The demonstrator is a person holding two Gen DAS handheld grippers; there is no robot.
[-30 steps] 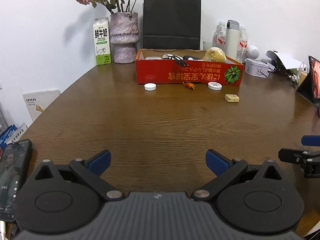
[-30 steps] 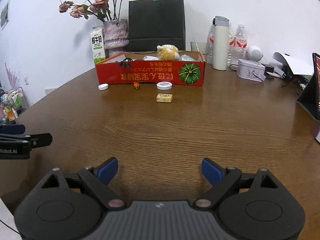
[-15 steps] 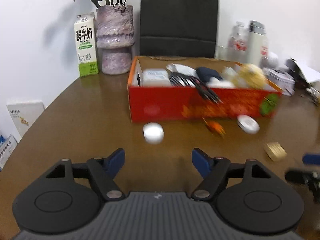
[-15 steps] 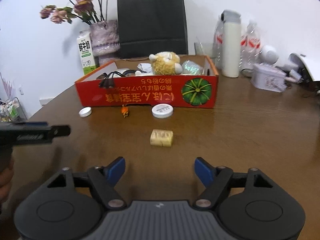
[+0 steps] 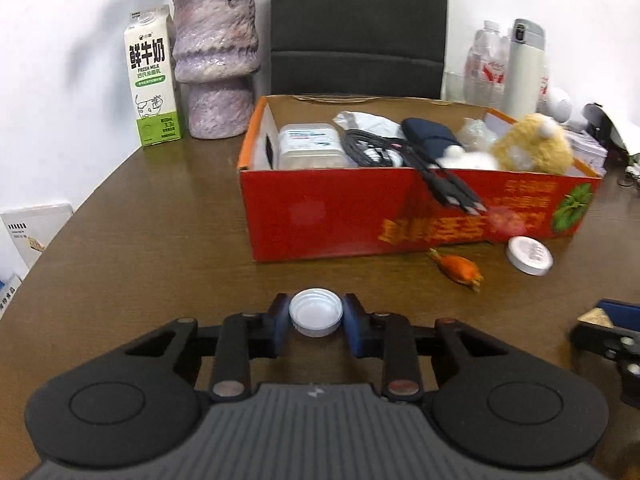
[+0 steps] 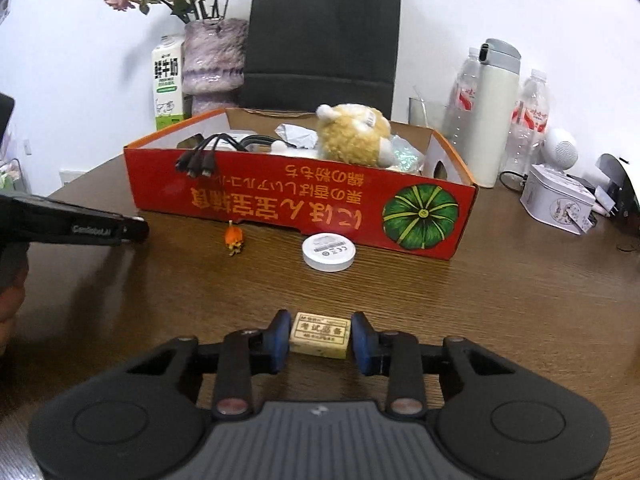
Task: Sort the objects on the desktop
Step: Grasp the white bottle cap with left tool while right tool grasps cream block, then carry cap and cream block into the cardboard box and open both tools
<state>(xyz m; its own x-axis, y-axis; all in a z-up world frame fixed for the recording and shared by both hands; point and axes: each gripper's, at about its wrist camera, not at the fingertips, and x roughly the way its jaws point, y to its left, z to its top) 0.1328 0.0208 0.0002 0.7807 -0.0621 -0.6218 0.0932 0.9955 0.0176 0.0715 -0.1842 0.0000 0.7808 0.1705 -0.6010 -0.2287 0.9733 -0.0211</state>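
Clearly the brown wooden desk [image 5: 140, 240] is the biggest thing, and the picture borders cut off its edges. On it stands the red cardboard box [image 5: 320, 216], open on top, near the vase and the milk carton [image 5: 151, 80]. Inside the box a yellow plush toy [image 5: 532, 146] lies at the right end, and black cables [image 5: 448, 188] hang out over the front wall; this part is blurred in the left wrist view, so the other contents are hard to name. A round white puck [image 6: 329, 252] and a small orange figure [image 6: 234, 237] lie on the desk just in front of the box.

The left tool [image 5: 316, 318] is closed on the white bottle cap [image 5: 316, 312], which is ribbed and lies with its hollow side up, on the desk well in front of the box. The right tool [image 6: 320, 340] presses both blue pads on the eraser [image 6: 320, 334], a small beige block with printed characters; I cannot tell if it rests on the desk.
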